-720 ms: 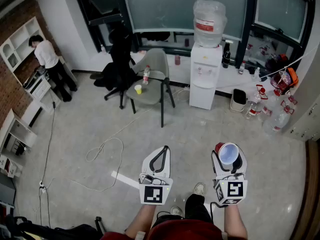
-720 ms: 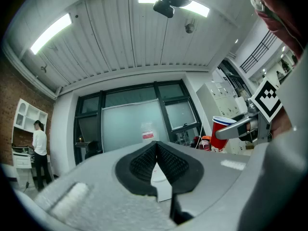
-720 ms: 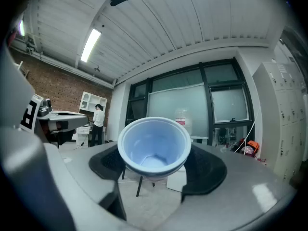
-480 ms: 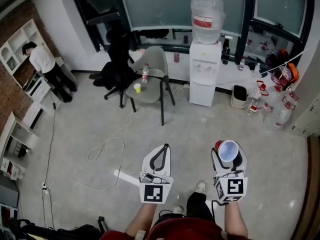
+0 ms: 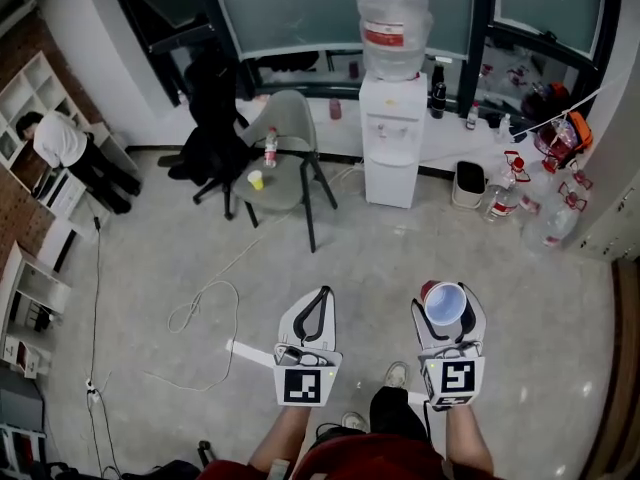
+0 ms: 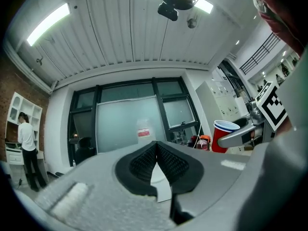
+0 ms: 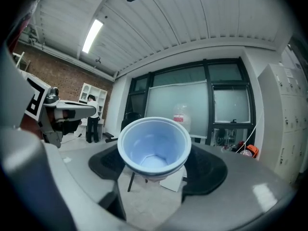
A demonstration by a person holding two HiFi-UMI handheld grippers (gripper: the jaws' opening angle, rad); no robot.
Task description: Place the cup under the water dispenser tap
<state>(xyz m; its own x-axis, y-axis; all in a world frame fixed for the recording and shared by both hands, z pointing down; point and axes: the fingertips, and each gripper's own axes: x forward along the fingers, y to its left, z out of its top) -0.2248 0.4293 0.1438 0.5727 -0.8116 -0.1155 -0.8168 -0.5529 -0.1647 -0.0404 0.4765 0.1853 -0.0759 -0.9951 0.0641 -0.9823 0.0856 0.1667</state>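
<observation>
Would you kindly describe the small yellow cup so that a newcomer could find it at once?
Start at the white water dispenser by the windows and look left to the grey chair. On its seat stands the yellow cup beside a taller bottle with a red label; nothing else there is yellow.

Two forearms reach forward from the bottom of the head view, side by side and apart, each hand carrying a claw held roughly level. The left forearm (image 5: 283,436) ends in the left claw (image 5: 322,298), whose jaws are pressed together with nothing between them. Its marker cube (image 5: 302,386) sits behind the jaws, over the hand. The right forearm (image 5: 468,446) ends in the right claw (image 5: 447,298), whose jaws are spread wide, pads pressing the sides of an upright red cup (image 5: 446,308). Its marker cube (image 5: 455,380) likewise sits behind the jaws.
</observation>
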